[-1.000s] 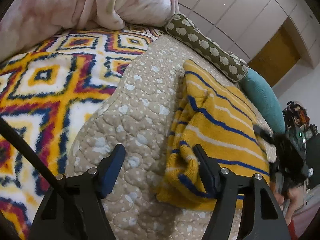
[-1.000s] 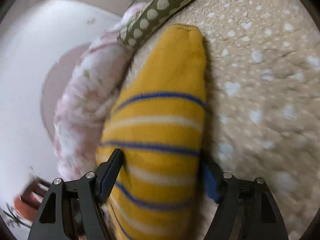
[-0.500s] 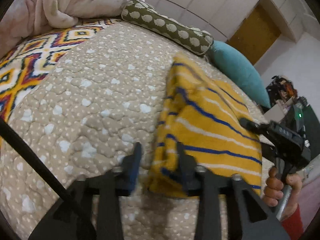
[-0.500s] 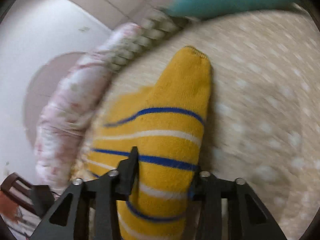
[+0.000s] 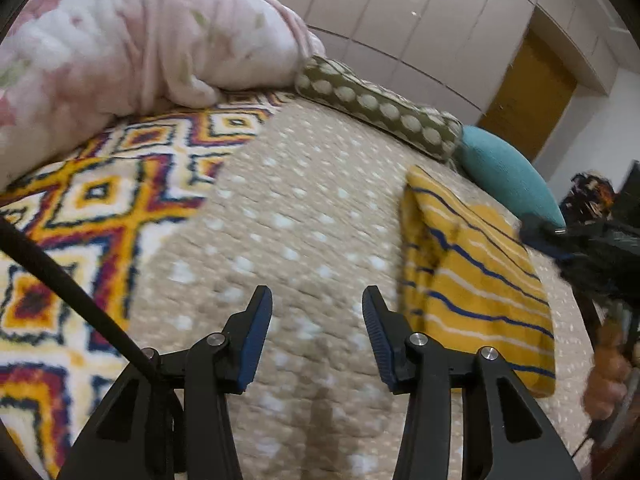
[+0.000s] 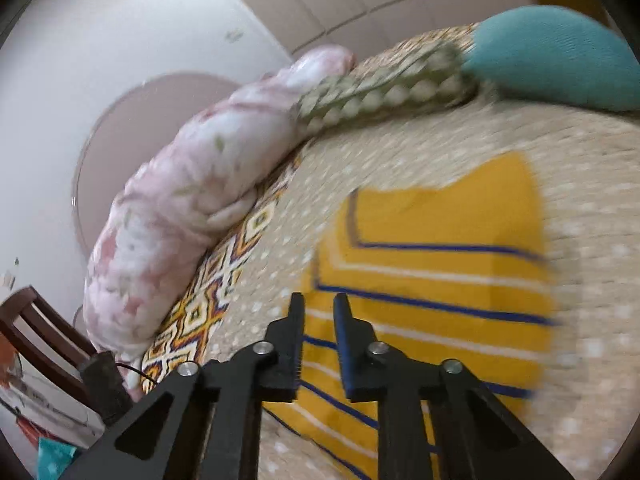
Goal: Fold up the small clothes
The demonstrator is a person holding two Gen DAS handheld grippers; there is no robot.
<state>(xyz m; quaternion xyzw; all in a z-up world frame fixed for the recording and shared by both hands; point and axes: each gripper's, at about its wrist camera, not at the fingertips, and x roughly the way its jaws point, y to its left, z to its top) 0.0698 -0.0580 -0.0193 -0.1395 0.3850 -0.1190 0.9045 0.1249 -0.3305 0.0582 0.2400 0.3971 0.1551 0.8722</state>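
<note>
Sweater: the yellow striped sweater [image 5: 476,280] lies folded into a rough rectangle on the quilt, ahead and to the right of our left gripper, and directly ahead of and under our right gripper [image 6: 319,312]; we see it again in the right wrist view [image 6: 436,280]
Left gripper: our left gripper [image 5: 317,300] has its fingers spread wide with nothing between them, only bare quilt beyond the tips; it sits just left of the sweater's near edge
Right gripper: its fingers are close together with a narrow gap; we see no cloth caught between the tips, so we judge it empty, hovering over the sweater's near left part
Step in hand: we judge a fold is laid down and both grippers are free; what remains is to check and tidy the packet, or make one more fold if it is wanted smaller
Doing it well: we bring each gripper low to a corner of one edge, pinch all layers together, lift evenly and lay the edge square onto the opposite one; the knit is thick and slack, so a shallow pinch may take only the top layer
Risk: both views are blurred, so we should settle before closing on an edge
Quilt: beige spotted quilt [image 5: 304,216] under everything
Beyond: patterned blanket [image 5: 92,208] to our left gripper's left, pink bedding [image 5: 132,36] far ahead left, spotted bolster [image 5: 380,108] and teal cushion [image 5: 504,176] past the sweater
</note>
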